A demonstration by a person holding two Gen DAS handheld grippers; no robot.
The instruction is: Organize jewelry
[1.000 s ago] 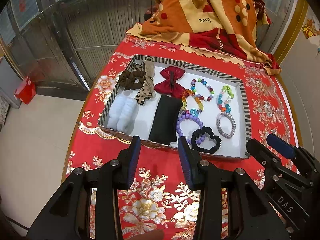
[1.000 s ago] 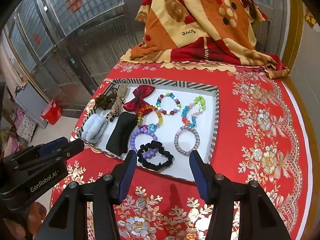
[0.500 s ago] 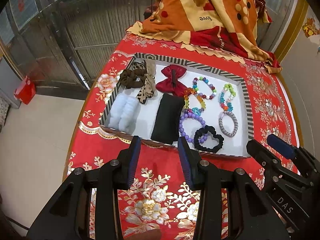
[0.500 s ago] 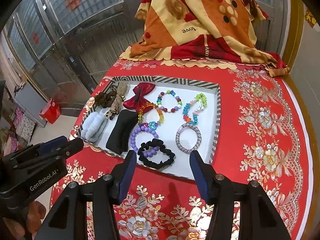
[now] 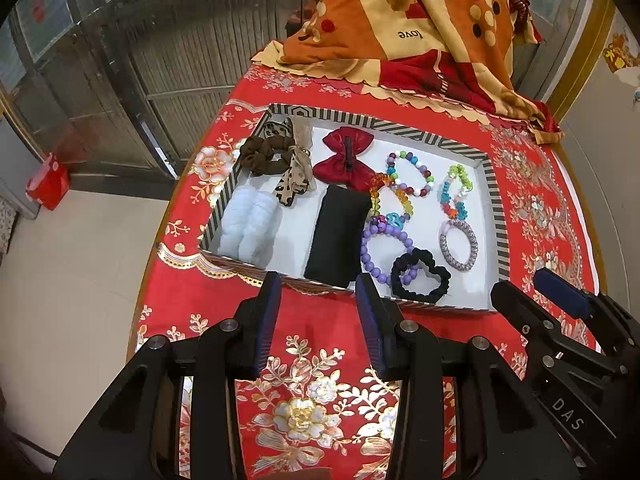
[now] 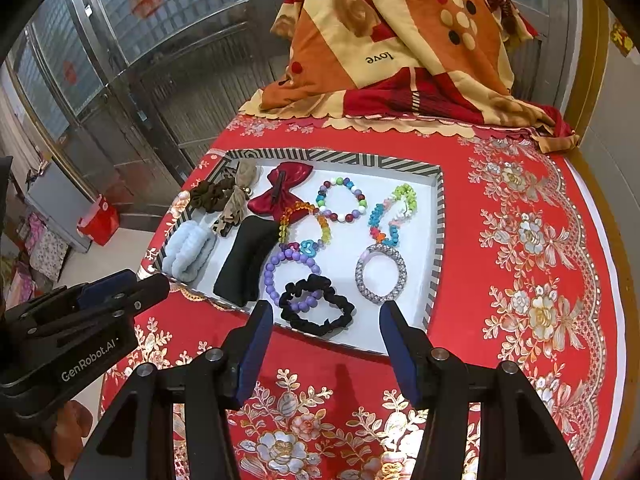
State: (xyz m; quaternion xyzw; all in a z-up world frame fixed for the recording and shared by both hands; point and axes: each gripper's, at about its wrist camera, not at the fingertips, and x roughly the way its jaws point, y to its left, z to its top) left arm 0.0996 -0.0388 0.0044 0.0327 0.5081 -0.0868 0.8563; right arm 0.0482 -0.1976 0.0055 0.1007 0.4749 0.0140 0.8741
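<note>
A striped-rim white tray [image 5: 498, 216] [image 6: 438, 240] lies on the red floral cloth. In it are a brown scrunchie [image 5: 264, 154], a leopard hair tie [image 5: 294, 184], a red bow [image 5: 344, 158] [image 6: 282, 192], a pale blue fluffy band [image 5: 248, 228] [image 6: 188, 254], a black pad [image 5: 338, 236] [image 6: 246, 260], several bead bracelets [image 5: 410, 178] [image 6: 340, 204], a silver bangle [image 5: 460, 246] [image 6: 380, 276] and a black scrunchie [image 5: 420, 276] [image 6: 318, 306]. My left gripper [image 5: 318, 288] hangs open before the tray's near edge. My right gripper [image 6: 326, 316] is open too, near the black scrunchie. Neither holds anything.
A folded orange and red blanket [image 5: 408, 28] [image 6: 404, 48] is piled at the table's far end. The round table's edge [image 5: 140, 320] drops to a tiled floor at the left, where a red bin [image 5: 48, 180] stands by metal shutters. Bare red cloth [image 6: 528, 264] lies right of the tray.
</note>
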